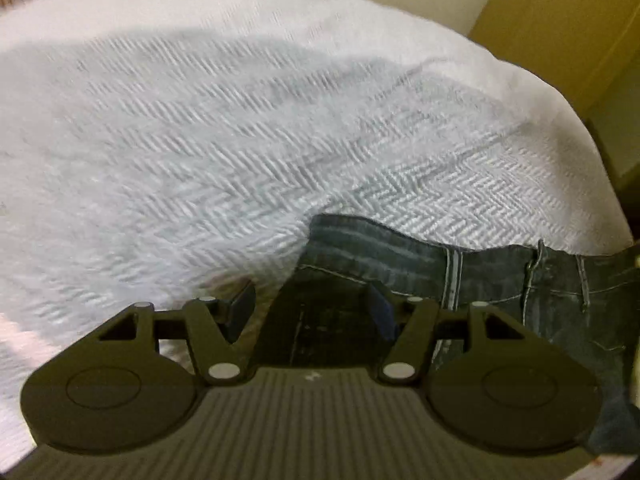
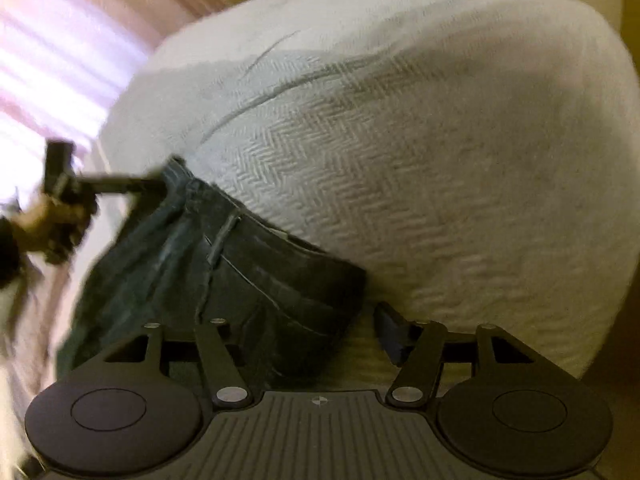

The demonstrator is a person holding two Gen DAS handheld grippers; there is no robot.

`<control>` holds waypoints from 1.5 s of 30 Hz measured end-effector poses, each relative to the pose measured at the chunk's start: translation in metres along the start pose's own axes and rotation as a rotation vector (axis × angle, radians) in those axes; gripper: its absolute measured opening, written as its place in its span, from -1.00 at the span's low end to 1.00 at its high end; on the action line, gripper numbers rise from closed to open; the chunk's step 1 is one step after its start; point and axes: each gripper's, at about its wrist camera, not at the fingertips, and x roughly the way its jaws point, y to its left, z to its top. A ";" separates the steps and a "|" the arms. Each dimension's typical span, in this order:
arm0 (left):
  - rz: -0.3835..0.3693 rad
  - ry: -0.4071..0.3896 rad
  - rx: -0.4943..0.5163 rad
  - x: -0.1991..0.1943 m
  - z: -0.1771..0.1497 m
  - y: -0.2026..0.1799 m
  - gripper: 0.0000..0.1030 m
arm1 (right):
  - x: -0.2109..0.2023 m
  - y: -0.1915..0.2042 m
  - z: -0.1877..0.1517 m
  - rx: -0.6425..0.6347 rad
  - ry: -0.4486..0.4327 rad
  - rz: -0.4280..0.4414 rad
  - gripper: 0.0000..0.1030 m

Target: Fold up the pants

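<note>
Dark blue jeans (image 1: 520, 292) lie on a white herringbone bedspread (image 1: 240, 140), waistband and belt loops showing at the lower right. My left gripper (image 1: 312, 310) stands over their left corner, with denim between the fingers; a strip of bedspread shows beside the left pad (image 1: 244, 308). In the right wrist view the jeans (image 2: 260, 272) run from lower centre up to the left, where the left gripper (image 2: 132, 184) sits at the waistband corner. My right gripper (image 2: 316, 340) is open. Its right pad (image 2: 390, 332) is clear of the denim, and the left pad is hidden behind it.
A person's hand (image 2: 52, 220) holds the left gripper at the left edge. The bedspread (image 2: 440, 160) extends far beyond the jeans. A brown box or cabinet (image 1: 560, 20) stands past the bed's right edge. Pink curtains (image 2: 60, 40) hang at the upper left.
</note>
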 end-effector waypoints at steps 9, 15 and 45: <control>0.028 0.001 0.059 -0.014 0.013 -0.009 -0.94 | -0.021 0.020 0.051 0.027 -0.106 0.011 -0.92; 0.078 -0.102 0.104 -0.034 0.043 -0.010 -0.94 | 0.013 0.015 0.063 -0.013 -0.110 -0.012 -0.92; 0.485 -0.156 -0.273 -0.244 -0.185 0.020 -0.51 | -0.017 0.148 -0.019 -0.434 -0.116 -0.141 -0.14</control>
